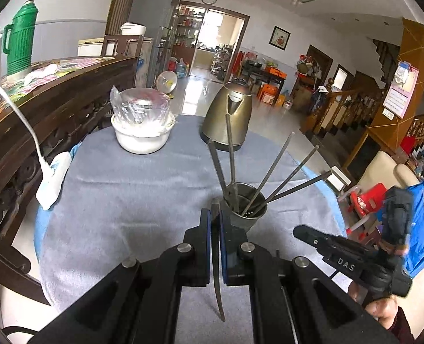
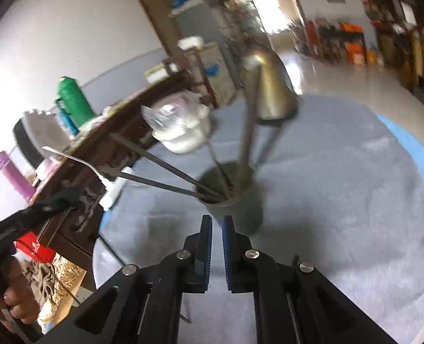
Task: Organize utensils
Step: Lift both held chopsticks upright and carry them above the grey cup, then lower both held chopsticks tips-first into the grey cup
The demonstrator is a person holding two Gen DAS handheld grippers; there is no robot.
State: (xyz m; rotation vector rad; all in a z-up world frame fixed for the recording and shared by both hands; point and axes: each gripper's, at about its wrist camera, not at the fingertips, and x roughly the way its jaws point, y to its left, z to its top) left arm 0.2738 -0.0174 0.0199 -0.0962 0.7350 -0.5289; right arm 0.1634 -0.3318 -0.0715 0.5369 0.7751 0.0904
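Note:
A dark metal cup (image 1: 248, 215) stands on the grey tablecloth (image 1: 131, 200), with several long metal sticks (image 1: 280, 169) fanned out of it. My left gripper (image 1: 215, 218) hovers just in front of the cup, shut on one flat metal stick (image 1: 219, 301) that hangs down between its pads. The right gripper (image 1: 303, 232) is off to the right of the cup, held by a hand. In the right wrist view, which is blurred, my right gripper (image 2: 217, 220) is shut with nothing between its pads, just short of the cup (image 2: 235, 209).
A brass-coloured kettle (image 1: 229, 114) stands behind the cup. A white bowl (image 1: 141, 137) holding plastic-wrapped ware sits at the back left. A white power strip (image 1: 52, 180) lies at the table's left edge, beside a dark wooden sideboard (image 1: 54, 109). The round table drops off to the right.

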